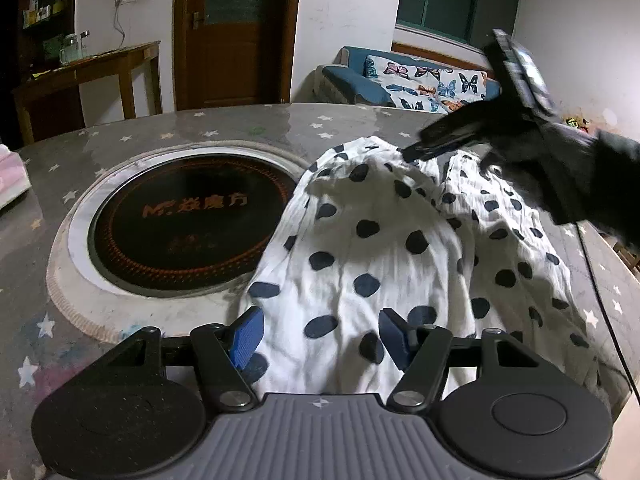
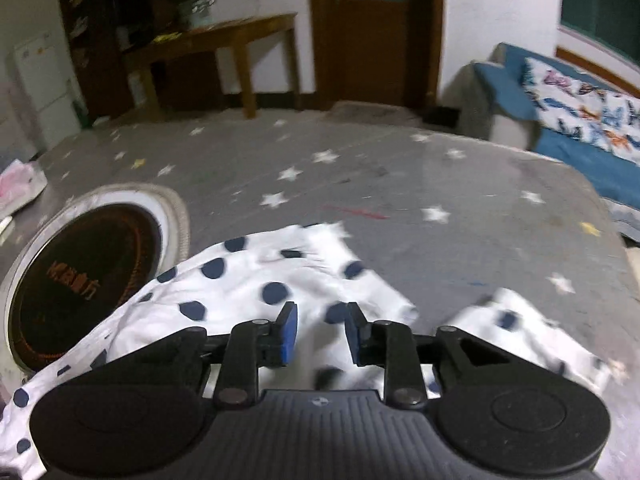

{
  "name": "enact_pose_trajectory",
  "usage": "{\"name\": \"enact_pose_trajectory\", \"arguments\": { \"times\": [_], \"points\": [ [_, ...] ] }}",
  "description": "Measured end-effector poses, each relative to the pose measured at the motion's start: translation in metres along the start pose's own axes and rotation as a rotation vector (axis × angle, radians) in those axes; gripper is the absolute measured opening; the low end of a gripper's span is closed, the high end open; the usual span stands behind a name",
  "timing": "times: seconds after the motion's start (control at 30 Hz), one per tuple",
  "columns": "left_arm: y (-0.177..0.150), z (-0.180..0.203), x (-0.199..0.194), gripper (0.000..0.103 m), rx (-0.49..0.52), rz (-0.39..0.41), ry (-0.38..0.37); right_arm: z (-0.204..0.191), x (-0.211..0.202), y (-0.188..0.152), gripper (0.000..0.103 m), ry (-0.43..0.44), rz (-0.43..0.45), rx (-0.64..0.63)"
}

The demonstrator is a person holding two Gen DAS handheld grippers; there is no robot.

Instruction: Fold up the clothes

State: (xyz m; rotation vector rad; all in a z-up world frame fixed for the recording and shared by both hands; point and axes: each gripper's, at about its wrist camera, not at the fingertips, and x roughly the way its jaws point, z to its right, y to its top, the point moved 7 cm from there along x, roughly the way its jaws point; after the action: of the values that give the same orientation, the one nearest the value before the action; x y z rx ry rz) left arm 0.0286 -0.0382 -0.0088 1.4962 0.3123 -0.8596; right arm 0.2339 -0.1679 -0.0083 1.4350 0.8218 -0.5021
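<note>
Left wrist view: my left tool has its jaws wide apart, blue pads clear on either side of the white garment with navy dots; fabric lies between them but I see no pad pressing on it. The garment lies crumpled on the grey star-print table, its left edge overlapping the rim of the round black induction cooktop set into the table. My right tool shows at upper right, tips at the garment's far edge.

Right wrist view, blurred: right tool jaws partly apart, nothing clamped, garment beneath. No containers visible holding anything.
</note>
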Motion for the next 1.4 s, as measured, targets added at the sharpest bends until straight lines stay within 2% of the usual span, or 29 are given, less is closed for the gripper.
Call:
{"name": "enact_pose_trajectory", "arguments": {
  "times": [0.1,0.33,0.47,0.5,0.57,0.6,0.67,0.73,0.83,0.93,1.0,1.1,1.23,1.4],
  "points": [
    [-0.004,-0.009,-0.001,0.066,-0.008,-0.002,0.023,-0.008,0.022,0.005,0.029,-0.029,-0.04,-0.03],
    [-0.007,-0.025,-0.003,0.064,-0.019,0.009,0.048,-0.025,0.051,0.032,0.033,-0.054,-0.042,-0.08],
    [-0.01,-0.028,0.002,0.046,-0.023,-0.007,0.032,-0.037,0.067,0.048,0.036,-0.047,-0.04,-0.091],
    [-0.011,-0.028,0.004,0.045,-0.023,-0.01,0.029,-0.04,0.071,0.052,0.036,-0.044,-0.038,-0.094],
    [-0.011,-0.029,0.004,0.03,-0.023,-0.006,0.035,-0.047,0.079,0.06,0.036,-0.04,-0.035,-0.1],
    [-0.011,-0.03,0.004,0.027,-0.023,-0.004,0.038,-0.051,0.083,0.064,0.036,-0.037,-0.034,-0.103],
    [-0.011,-0.032,0.004,0.014,-0.024,0.0,0.044,-0.059,0.09,0.071,0.036,-0.029,-0.03,-0.11],
    [-0.011,-0.037,0.002,0.01,-0.034,0.004,0.058,-0.071,0.098,0.079,0.036,-0.019,-0.023,-0.125],
    [-0.01,-0.045,-0.002,0.008,-0.055,0.009,0.089,-0.086,0.108,0.091,0.037,-0.004,-0.014,-0.145],
    [-0.011,-0.054,-0.006,0.007,-0.078,0.008,0.124,-0.104,0.119,0.099,0.044,0.018,0.003,-0.169],
    [-0.012,-0.059,-0.007,0.007,-0.09,0.001,0.144,-0.116,0.126,0.104,0.045,0.032,0.015,-0.186],
    [-0.012,-0.06,-0.01,0.007,-0.093,-0.005,0.147,-0.128,0.126,0.108,0.047,0.045,0.022,-0.213],
    [-0.01,-0.057,-0.014,0.011,-0.086,0.004,0.14,-0.128,0.109,0.11,0.048,0.049,0.038,-0.238],
    [-0.001,-0.055,-0.021,0.012,-0.07,0.033,0.146,-0.093,0.065,0.105,0.05,0.008,0.05,-0.225]
  ]
}}
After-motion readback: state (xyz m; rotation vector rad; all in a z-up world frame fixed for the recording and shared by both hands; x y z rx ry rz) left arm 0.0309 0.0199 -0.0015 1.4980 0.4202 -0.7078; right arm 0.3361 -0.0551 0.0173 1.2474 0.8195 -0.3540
